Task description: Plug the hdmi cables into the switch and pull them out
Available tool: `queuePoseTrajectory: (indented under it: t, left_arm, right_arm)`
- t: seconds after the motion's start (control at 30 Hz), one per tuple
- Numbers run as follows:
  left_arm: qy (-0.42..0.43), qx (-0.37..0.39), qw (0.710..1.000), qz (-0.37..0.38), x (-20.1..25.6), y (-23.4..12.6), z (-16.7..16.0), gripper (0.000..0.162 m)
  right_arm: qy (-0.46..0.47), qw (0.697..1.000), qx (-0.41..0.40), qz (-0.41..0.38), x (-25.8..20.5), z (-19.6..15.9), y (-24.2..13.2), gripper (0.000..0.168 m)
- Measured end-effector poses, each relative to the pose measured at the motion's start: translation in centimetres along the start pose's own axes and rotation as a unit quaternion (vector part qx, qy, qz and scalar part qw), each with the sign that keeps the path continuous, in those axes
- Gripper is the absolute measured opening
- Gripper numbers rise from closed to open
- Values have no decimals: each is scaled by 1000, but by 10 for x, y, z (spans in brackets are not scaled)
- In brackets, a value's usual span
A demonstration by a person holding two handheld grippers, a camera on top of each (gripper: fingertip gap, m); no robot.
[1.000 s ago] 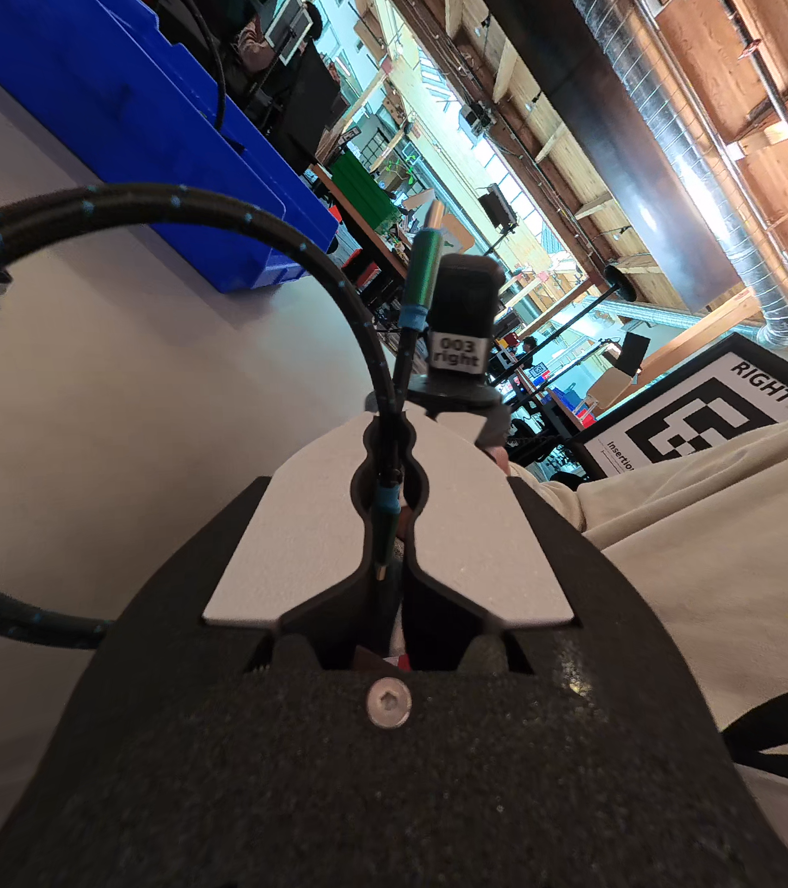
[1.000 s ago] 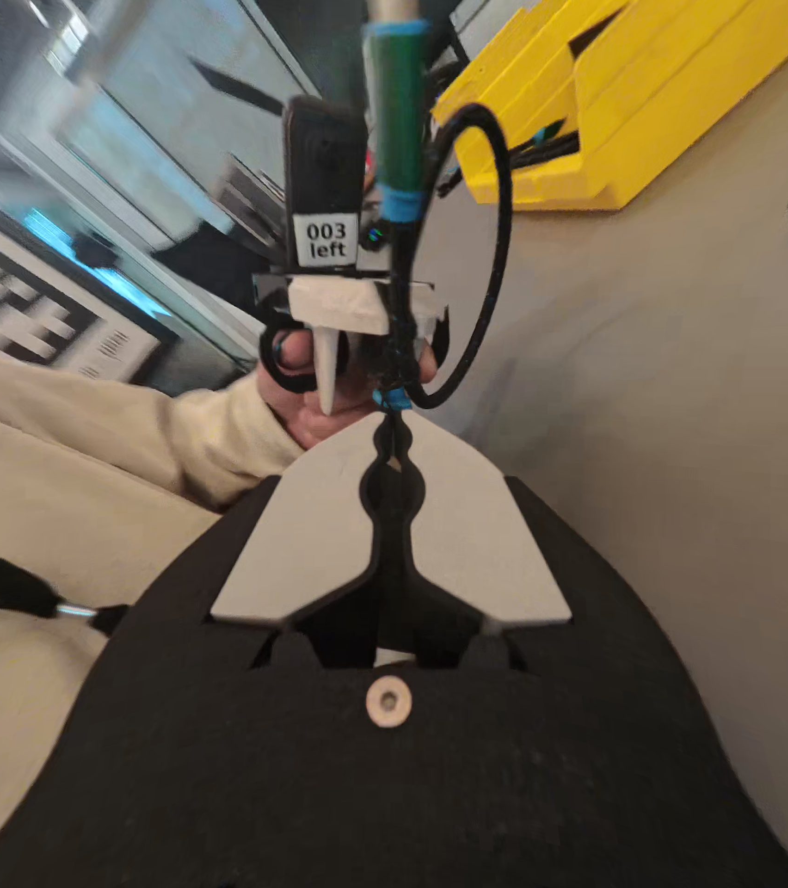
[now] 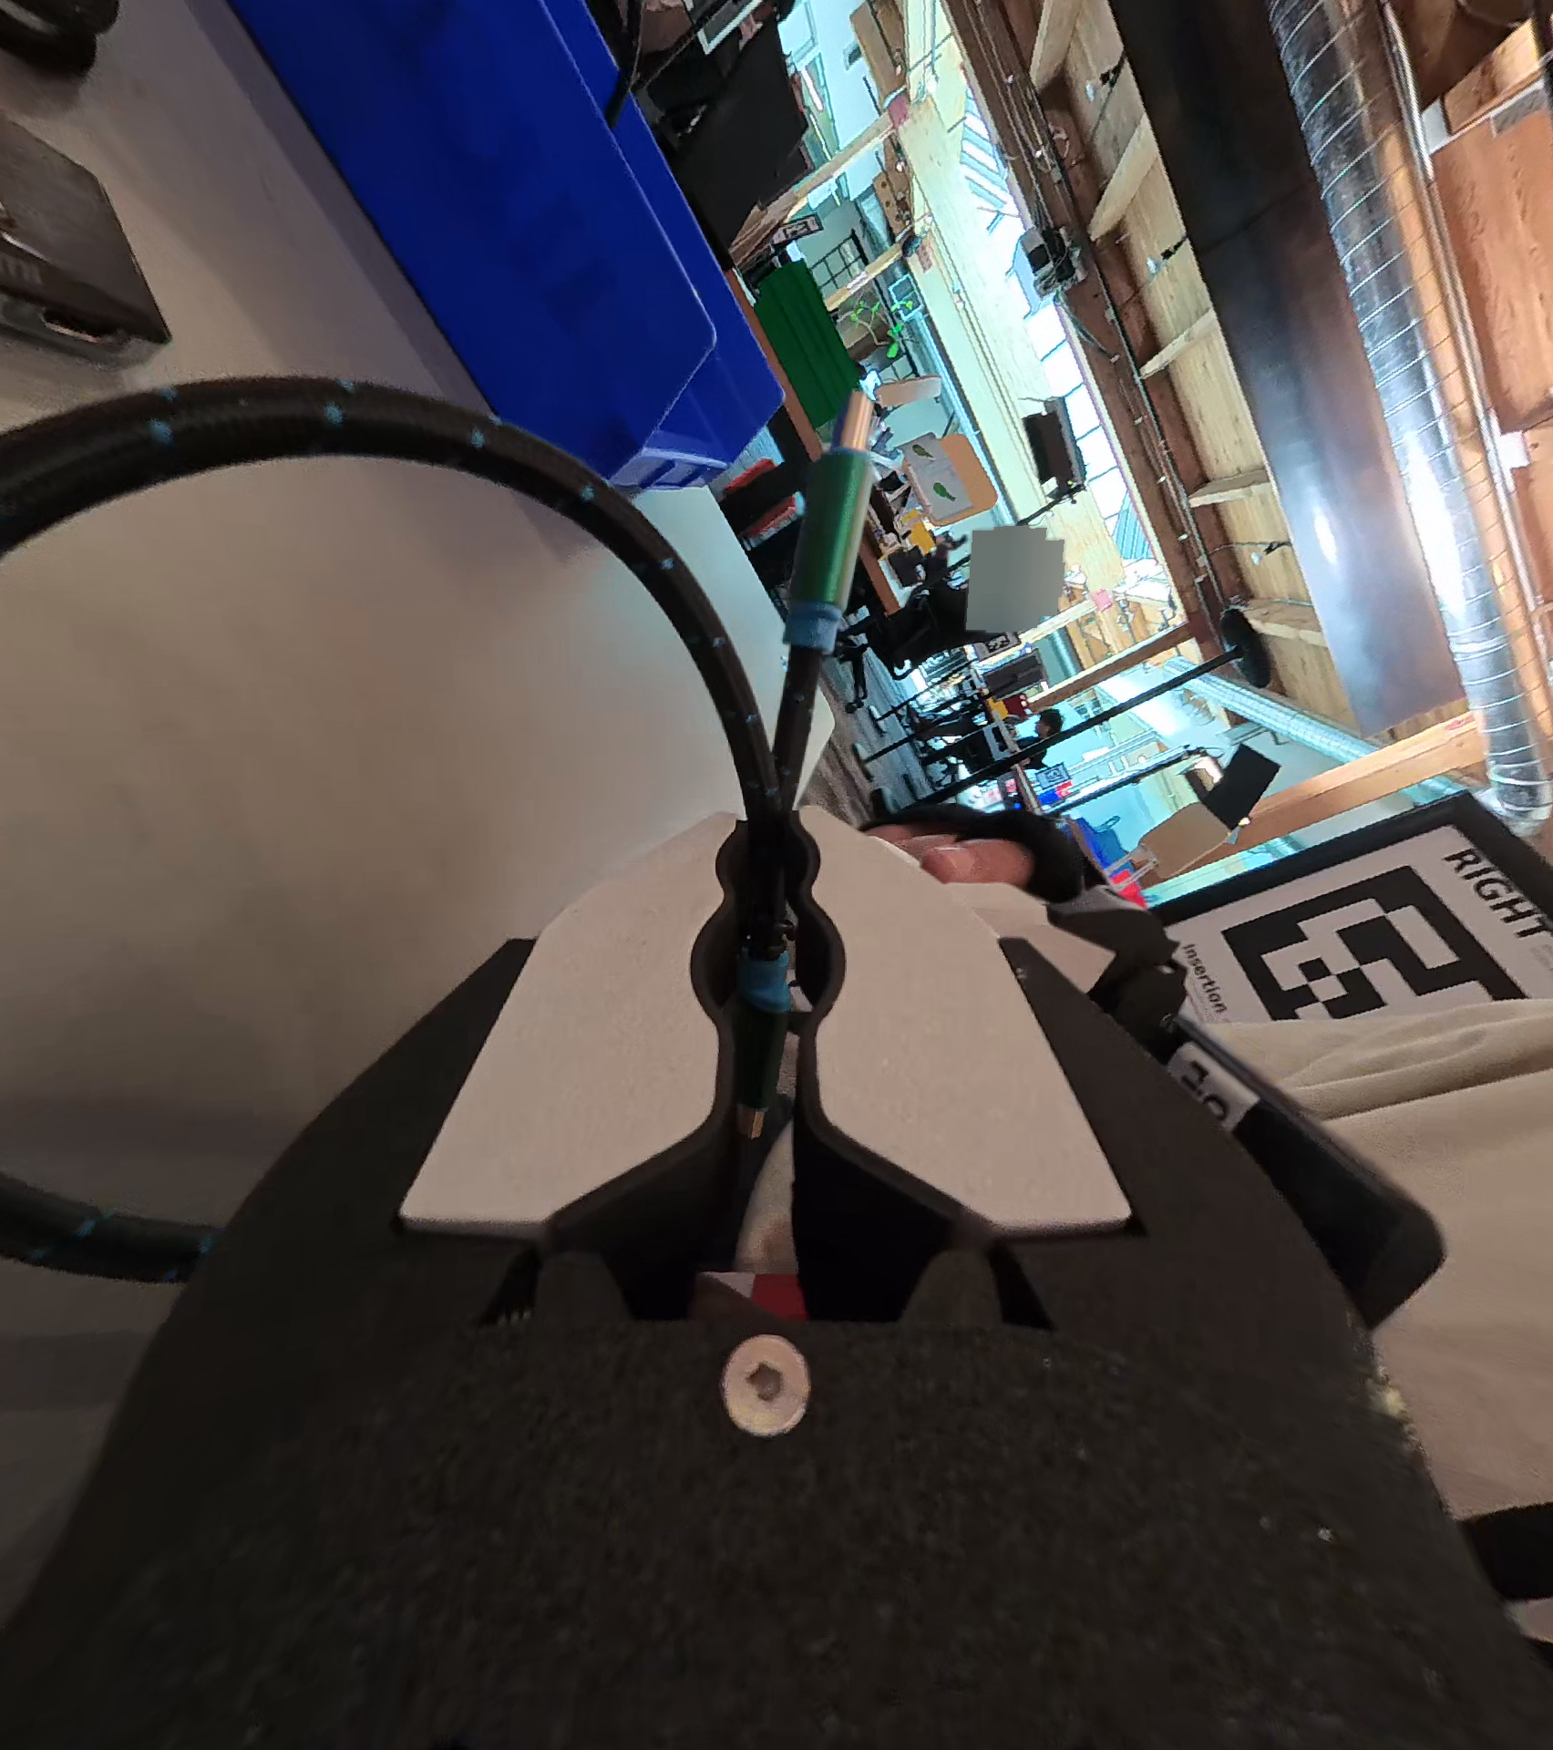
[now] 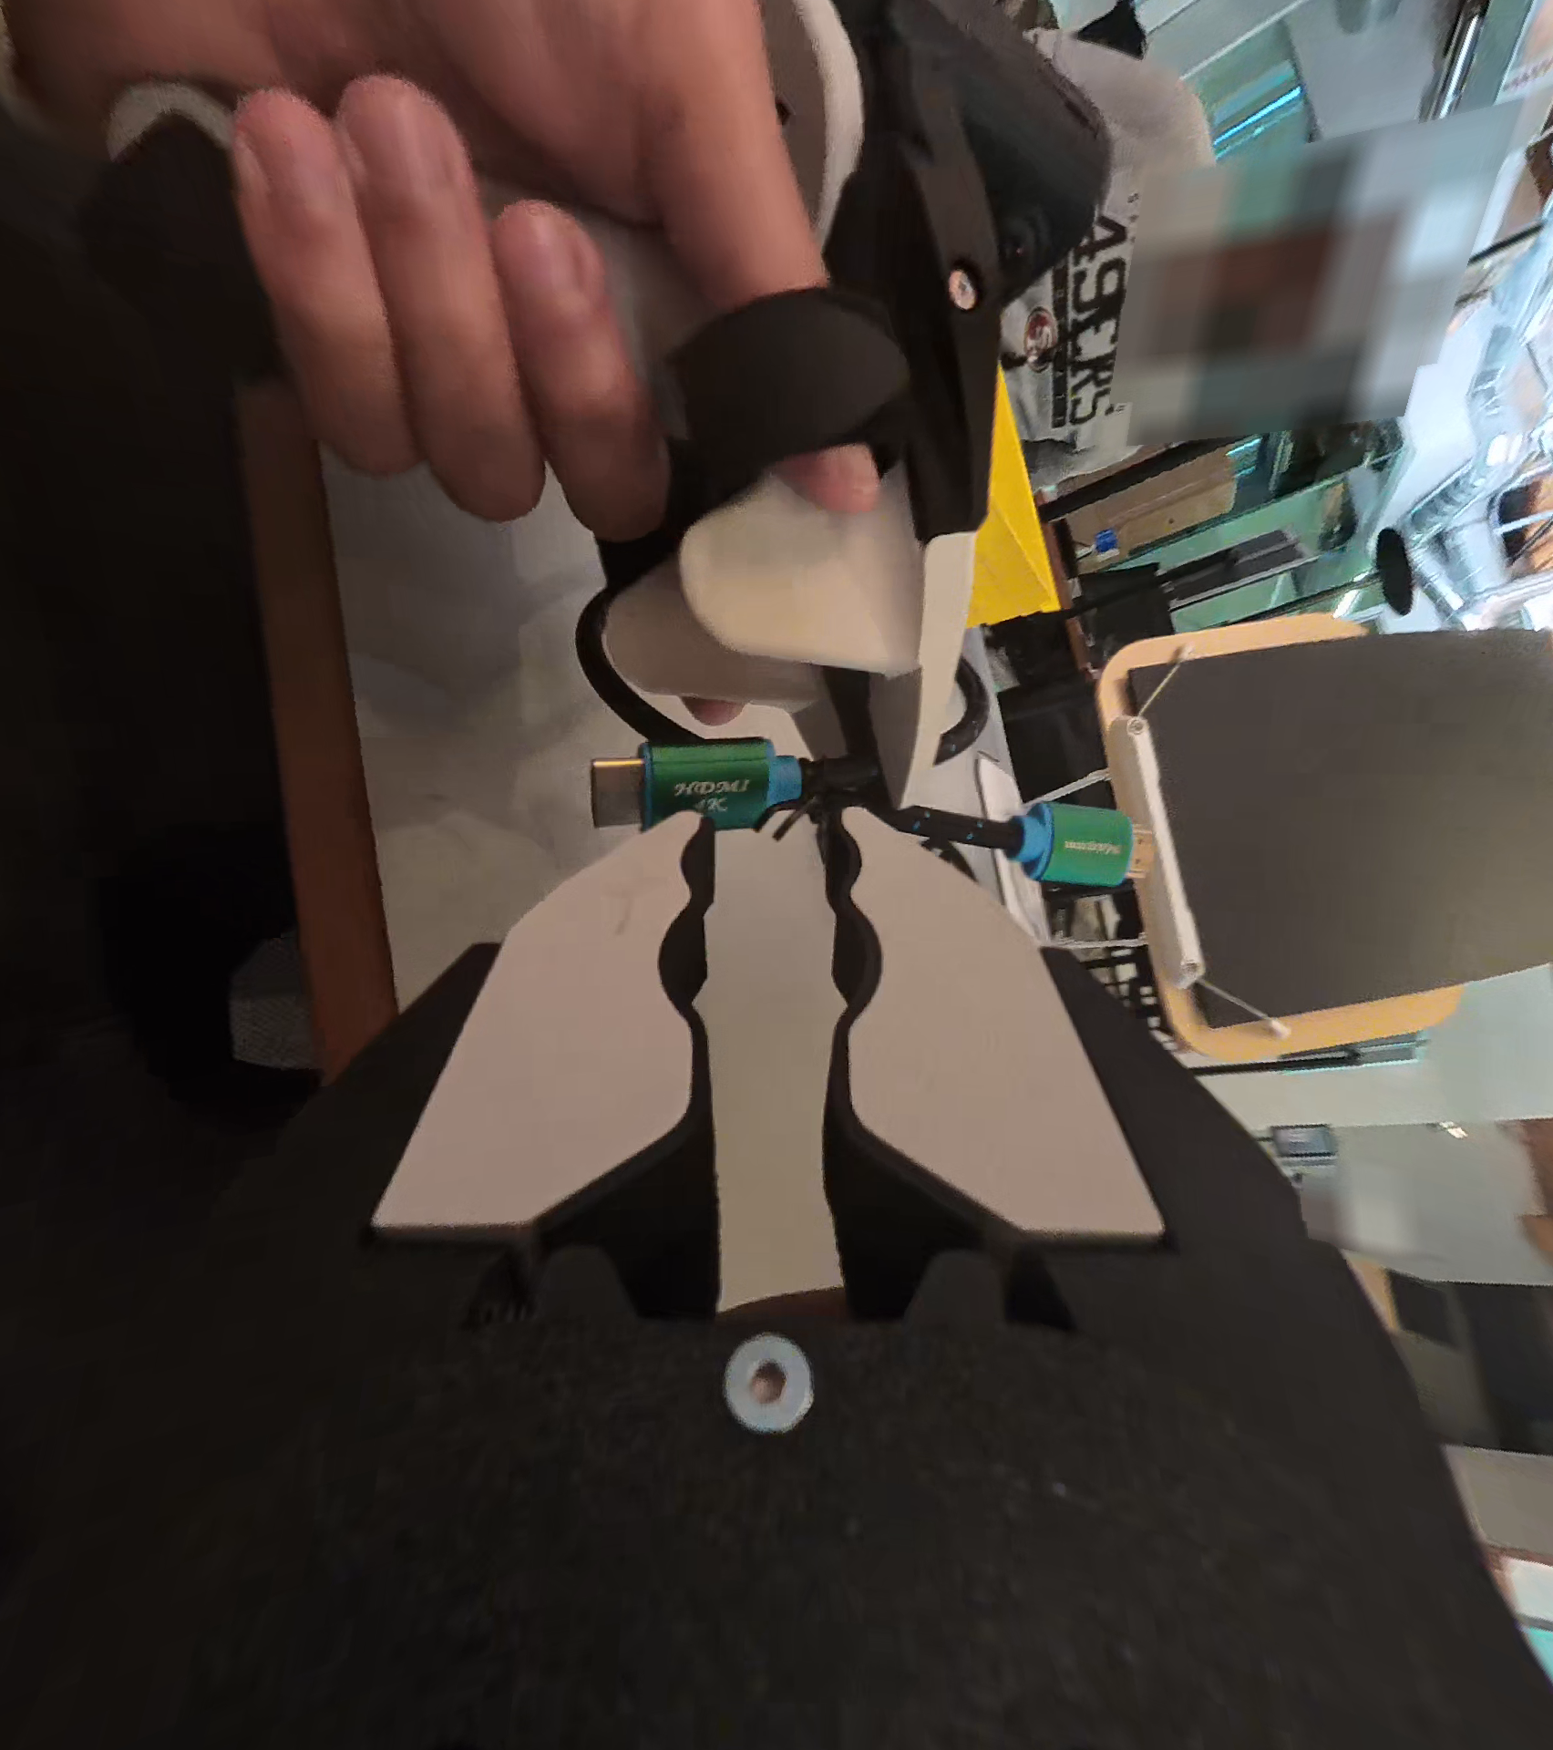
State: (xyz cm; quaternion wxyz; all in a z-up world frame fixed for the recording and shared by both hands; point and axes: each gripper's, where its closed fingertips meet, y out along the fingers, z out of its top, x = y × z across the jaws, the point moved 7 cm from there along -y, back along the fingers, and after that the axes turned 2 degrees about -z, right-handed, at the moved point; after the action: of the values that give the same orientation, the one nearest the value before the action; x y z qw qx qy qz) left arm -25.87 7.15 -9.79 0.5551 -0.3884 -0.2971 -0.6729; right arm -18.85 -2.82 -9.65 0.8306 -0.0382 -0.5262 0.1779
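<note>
My left gripper (image 3: 768, 833) is shut on black braided HDMI cables just behind their plugs. One green plug (image 3: 834, 535) sticks out past the fingertips, and a second green plug (image 3: 763, 1051) lies back between the fingers. The cable (image 3: 375, 417) loops away to the left over the table. The black HDMI switch (image 3: 6, 246) lies at the top left, apart from both grippers. My right gripper (image 4: 768, 833) is open, its tips just below the two green plugs (image 4: 706, 795) (image 4: 1080, 848). The left gripper (image 4: 886, 786) holds these from above, in a hand.
A blue bin (image 3: 517, 208) stands behind the switch on the grey table (image 3: 233, 758). A framed marker board (image 3: 1379, 937) and a cream sleeve (image 3: 1417, 1231) are on the right. A yellow bin (image 4: 1009, 530) and a wood-framed black panel (image 4: 1322, 833) lie beyond the grippers.
My right gripper has opened, let go of the cable and swung round. My left gripper has turned with the cables, and the switch has come into its view.
</note>
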Motion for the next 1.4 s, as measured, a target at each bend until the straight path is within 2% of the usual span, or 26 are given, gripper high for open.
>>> queuePoseTrajectory:
  t: [0.1, 0.27, 0.63, 0.73, 0.83, 0.9, 0.97, 1.03, 1.23, 1.4]
  left_arm:
    - [-12, -5, 1000, -7, -1, 1, -1, 6]
    - [-7, -13, 1000, -4, 0, 2, -4, 6]
    - [13, -22, 1000, 4, 1, 3, -4, 6]
    - [24, -25, 999, 7, 2, 3, -4, 6]
    - [42, -20, 999, 27, 1, 1, -2, 6]
    - [34, -17, 999, 23, 0, -1, -1, 6]
    - [26, -15, 999, 21, -2, -2, 0, 6]
    - [22, -13, 1000, 19, -2, -2, 0, 6]
    - [-11, -21, 1000, 2, -3, 1, -3, 5]
    - [-35, -23, 999, -2, -7, 2, -4, 6]
  right_arm:
    - [-30, 999, -1, -10, -2, -1, 2, 17]
    - [-25, 999, 16, -13, 2, 4, 1, 7]
    - [5, 1000, 13, -13, 6, 3, -1, 1]
    - [68, 997, 28, 7, 10, 5, -3, 0]
    - [192, 978, 68, 39, 21, 7, -7, 0]
    - [220, 970, 84, 58, 26, 5, -10, 0]
    - [179, 981, 58, 56, 23, -4, -9, 4]
    - [127, 990, 26, 49, 17, -11, -6, 22]
    - [-30, 999, 10, 8, -1, -3, -2, 16]
    - [-61, 998, 17, -11, -3, -2, -2, 10]
